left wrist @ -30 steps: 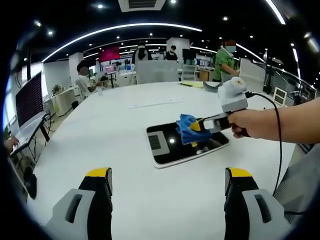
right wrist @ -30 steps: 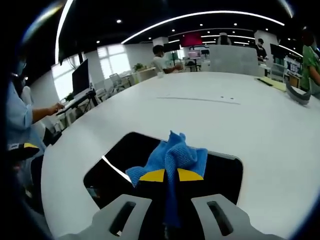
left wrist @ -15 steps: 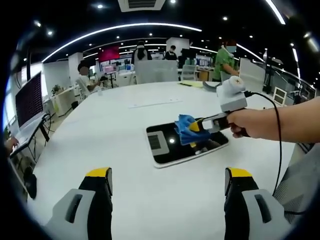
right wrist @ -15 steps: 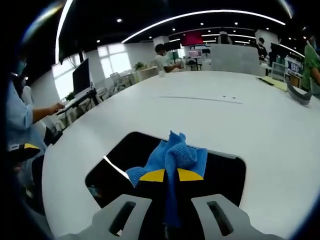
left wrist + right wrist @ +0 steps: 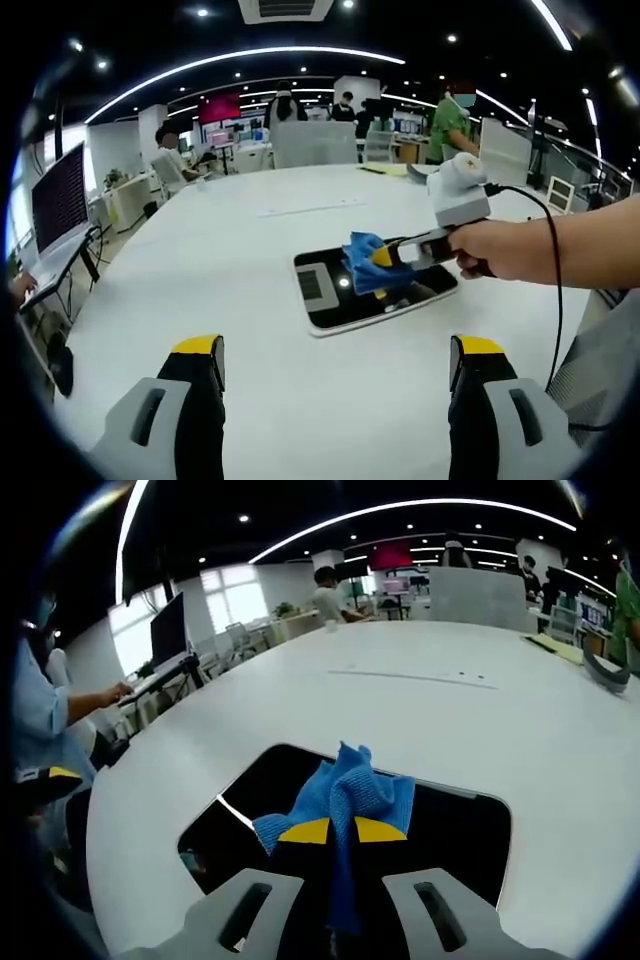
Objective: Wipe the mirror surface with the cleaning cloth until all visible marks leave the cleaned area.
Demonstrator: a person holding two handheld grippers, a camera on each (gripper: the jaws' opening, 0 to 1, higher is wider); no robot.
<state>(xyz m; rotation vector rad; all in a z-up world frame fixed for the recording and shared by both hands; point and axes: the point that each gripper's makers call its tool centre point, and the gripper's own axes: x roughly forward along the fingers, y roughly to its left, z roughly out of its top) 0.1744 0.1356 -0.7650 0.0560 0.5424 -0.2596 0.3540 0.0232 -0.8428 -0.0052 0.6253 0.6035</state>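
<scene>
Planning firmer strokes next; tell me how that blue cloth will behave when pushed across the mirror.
The cloth looks soft and floppy: it bunches in folds around the right gripper, so it will probably crumple rather than slide flat. The mirror looks glossy, so it may glide easily.

An open-plan office is indicated by the large white table (image 5: pixel 200 300), a computer monitor (image 5: pixel 58 198) on a side desk, people (image 5: pixel 330 595) seated at workstations further back, a red wall screen (image 5: pixel 218 106), and curved strip lights (image 5: pixel 240 60) across the dark ceiling.
</scene>
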